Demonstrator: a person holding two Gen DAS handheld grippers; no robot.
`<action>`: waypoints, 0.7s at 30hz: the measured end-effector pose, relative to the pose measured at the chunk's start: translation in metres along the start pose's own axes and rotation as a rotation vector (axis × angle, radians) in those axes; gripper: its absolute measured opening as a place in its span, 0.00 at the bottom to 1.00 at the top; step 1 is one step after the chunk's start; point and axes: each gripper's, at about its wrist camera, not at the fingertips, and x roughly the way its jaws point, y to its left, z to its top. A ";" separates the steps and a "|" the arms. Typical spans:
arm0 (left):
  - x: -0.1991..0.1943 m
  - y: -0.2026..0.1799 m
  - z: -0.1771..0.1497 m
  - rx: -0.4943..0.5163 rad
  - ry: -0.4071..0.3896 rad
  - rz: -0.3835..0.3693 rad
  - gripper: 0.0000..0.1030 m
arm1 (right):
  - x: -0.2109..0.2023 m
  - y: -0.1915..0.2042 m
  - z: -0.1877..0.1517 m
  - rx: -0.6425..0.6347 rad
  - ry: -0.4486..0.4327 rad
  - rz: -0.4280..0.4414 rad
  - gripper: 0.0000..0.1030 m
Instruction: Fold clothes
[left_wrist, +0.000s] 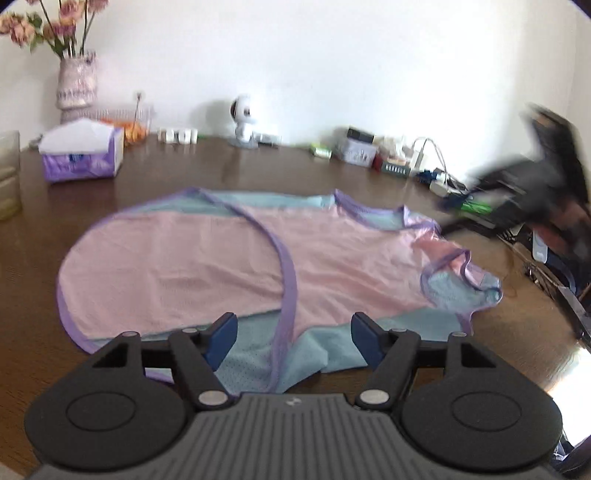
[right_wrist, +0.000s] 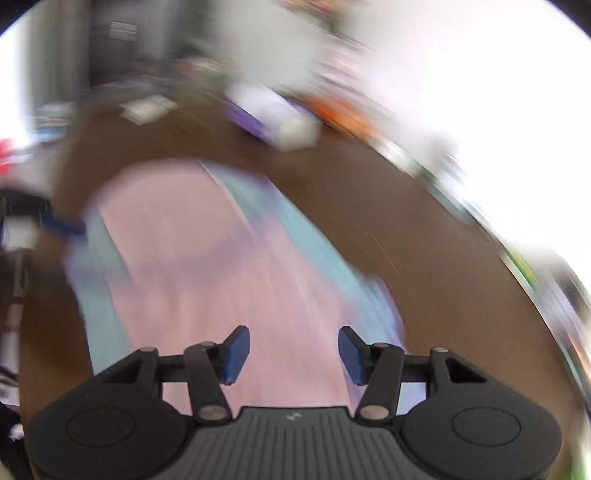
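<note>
Pink-and-blue mesh garment with purple trim (left_wrist: 207, 258) lies spread flat mid-counter, near edge just below left tongs (left_wrist: 293, 341), blades apart, empty. Right tongs (right_wrist: 293, 354) also apart over the pink panel; view blurred. Bare dark wood counter (left_wrist: 258, 166) beyond far hem; purple tissue pack (left_wrist: 81, 155) far left.

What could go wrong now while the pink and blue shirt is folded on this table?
1. The armhole at the shirt's end is bunched up, so a fold could trap a crease.
2. The right tool, open, is badly blurred, so it seems to move fast and may miss the cloth.
3. Cables and small boxes crowd the table's back edge; a wide swing may hit them.
</note>
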 end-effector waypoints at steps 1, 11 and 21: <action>0.004 -0.001 -0.002 0.009 0.022 -0.003 0.65 | -0.013 0.002 -0.029 0.084 0.009 -0.036 0.50; 0.016 0.006 -0.011 0.073 0.041 0.009 0.36 | -0.031 0.017 -0.138 0.494 -0.062 -0.197 0.17; 0.040 -0.055 -0.010 0.160 0.066 -0.114 0.23 | -0.075 0.012 -0.193 0.562 0.041 -0.418 0.09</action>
